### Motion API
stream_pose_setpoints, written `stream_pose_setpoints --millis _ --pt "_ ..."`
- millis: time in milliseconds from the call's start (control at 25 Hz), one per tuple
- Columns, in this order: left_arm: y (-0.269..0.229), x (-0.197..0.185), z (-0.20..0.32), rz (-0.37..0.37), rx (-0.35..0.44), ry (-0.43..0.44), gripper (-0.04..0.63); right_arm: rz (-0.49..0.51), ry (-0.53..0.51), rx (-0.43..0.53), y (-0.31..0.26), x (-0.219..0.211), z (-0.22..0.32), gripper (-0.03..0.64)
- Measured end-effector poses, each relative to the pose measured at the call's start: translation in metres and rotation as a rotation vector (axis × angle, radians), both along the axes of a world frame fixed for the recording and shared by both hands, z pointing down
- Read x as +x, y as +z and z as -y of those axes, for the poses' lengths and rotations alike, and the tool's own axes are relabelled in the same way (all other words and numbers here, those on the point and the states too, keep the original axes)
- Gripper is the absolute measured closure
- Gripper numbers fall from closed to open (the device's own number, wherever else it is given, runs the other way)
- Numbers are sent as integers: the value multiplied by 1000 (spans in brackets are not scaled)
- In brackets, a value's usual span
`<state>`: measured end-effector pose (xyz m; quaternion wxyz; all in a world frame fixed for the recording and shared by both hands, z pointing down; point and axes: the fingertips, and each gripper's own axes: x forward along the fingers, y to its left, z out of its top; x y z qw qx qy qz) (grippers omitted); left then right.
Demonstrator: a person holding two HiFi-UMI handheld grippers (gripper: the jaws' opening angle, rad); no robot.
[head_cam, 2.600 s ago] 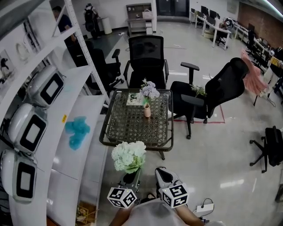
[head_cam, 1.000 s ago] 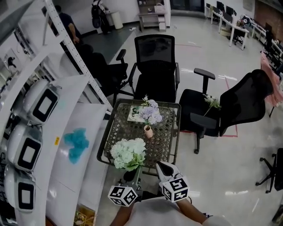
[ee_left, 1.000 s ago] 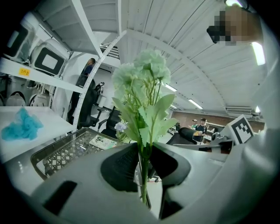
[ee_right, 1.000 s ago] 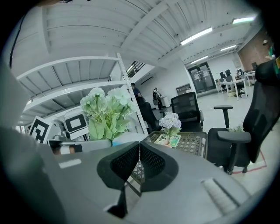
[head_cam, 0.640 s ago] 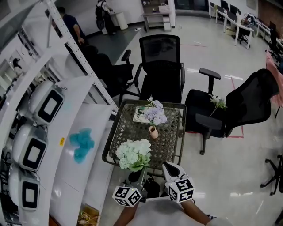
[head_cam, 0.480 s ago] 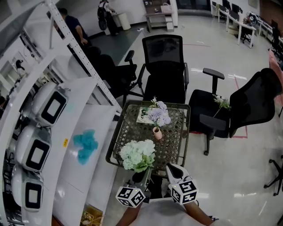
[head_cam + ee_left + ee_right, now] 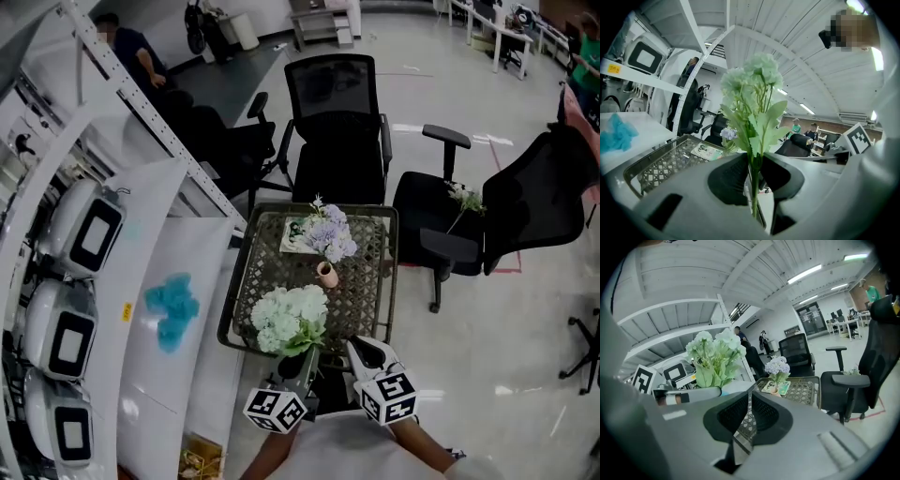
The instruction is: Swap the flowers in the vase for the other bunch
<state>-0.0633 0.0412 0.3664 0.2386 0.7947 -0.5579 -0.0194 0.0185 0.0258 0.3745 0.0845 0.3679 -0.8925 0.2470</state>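
Left gripper (image 7: pixel 753 161) clenches the pale-green flower bunch (image 7: pixel 289 317); right gripper's (image 7: pixel 750 397) empty jaws have just been opening. Yanking the lilac flowers (image 7: pixel 330 236) could topple their pink vase (image 7: pixel 326 274).

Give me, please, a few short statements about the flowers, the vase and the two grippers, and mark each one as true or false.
1. The left gripper is closed on the stem of the pale green bunch. True.
2. The vase on the table is empty. False: the purple flowers stand in it.
3. The right gripper holds a flower. False: nothing is between its jaws, which have just been opening and stand slightly apart.
4. A printed booklet lies on the table on the far side of the vase. True.
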Motion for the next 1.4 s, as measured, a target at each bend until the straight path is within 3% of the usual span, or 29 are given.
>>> stream_pose_setpoints --millis 880,1400 --pt "30 -45 56 -46 -78 12 514 -48 50 -111 55 -44 77 559" --pt "52 -64 95 -91 -127 7 515 -61 84 -123 85 -67 133 540"
